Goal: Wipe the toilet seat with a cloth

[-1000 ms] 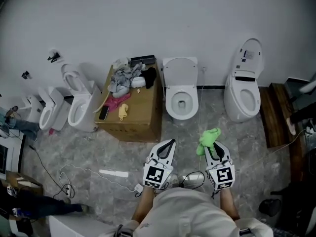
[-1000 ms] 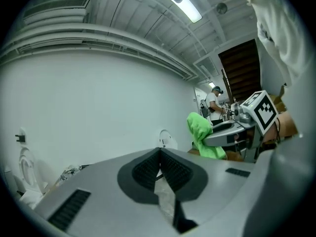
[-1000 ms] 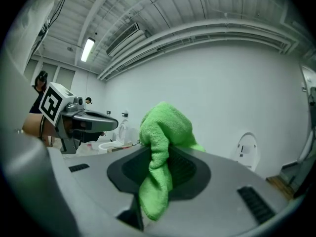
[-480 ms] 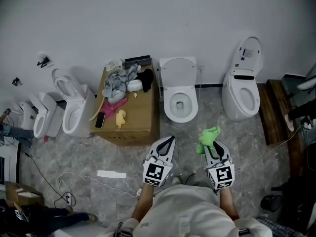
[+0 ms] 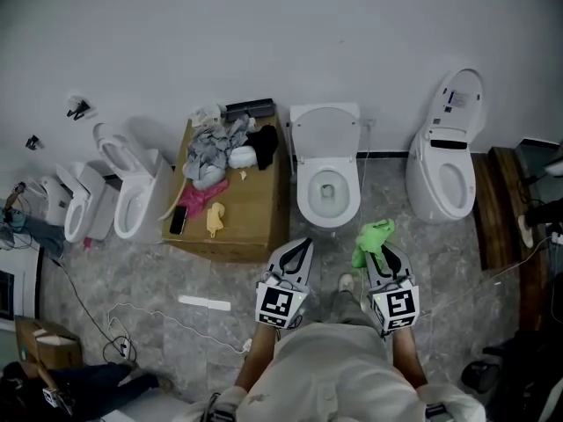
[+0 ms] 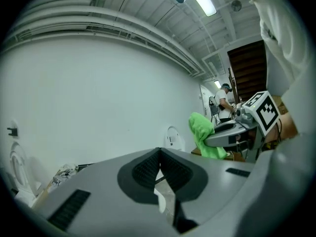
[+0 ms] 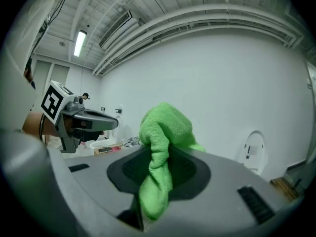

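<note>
Two tongs show low in the head view, side by side over the grey floor. The left tongs are pressed together with nothing in them. The right tongs pinch a green cloth, which bunches up above their tips. Ahead of both tongs, between their lines, stands a white toilet with its lid raised against the wall. Its toilet seat lies down on the bowl, well apart from the cloth. A cardboard box with clothes piled on it stands ahead and left of the left tongs. Another toilet stands ahead and right of the right tongs.

The left gripper view shows these jaws meeting at their tips with nothing between them. The cloth hangs from the other tongs off to their right.

The right gripper view shows the jaws clamped on the cloth, which drapes down between them. The left tongs show at their left.
</note>
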The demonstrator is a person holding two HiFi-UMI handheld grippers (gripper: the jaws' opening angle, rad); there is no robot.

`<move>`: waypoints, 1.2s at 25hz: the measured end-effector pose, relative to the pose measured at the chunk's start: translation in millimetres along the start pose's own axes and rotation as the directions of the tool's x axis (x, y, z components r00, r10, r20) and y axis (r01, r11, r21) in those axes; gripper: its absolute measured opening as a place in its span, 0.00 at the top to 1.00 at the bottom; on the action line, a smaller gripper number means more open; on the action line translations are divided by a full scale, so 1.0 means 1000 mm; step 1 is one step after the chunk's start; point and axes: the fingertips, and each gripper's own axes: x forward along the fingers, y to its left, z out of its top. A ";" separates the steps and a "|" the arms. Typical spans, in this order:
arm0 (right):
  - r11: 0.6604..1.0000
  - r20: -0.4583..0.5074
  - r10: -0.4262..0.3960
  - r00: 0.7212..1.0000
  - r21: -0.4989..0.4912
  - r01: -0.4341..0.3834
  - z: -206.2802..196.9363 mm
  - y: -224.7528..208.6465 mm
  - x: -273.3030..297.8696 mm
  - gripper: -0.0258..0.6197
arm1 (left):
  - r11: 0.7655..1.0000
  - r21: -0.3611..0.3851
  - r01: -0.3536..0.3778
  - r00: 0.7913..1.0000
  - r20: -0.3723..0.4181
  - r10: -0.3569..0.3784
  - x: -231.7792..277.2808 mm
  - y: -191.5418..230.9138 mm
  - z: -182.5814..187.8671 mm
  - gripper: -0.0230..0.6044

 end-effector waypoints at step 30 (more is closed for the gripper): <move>0.976 -0.045 0.217 0.975 0.019 -0.217 -0.008 -0.146 0.174 0.81 | 0.982 -0.025 -0.190 0.979 -0.085 0.187 0.187 0.067 0.007 0.94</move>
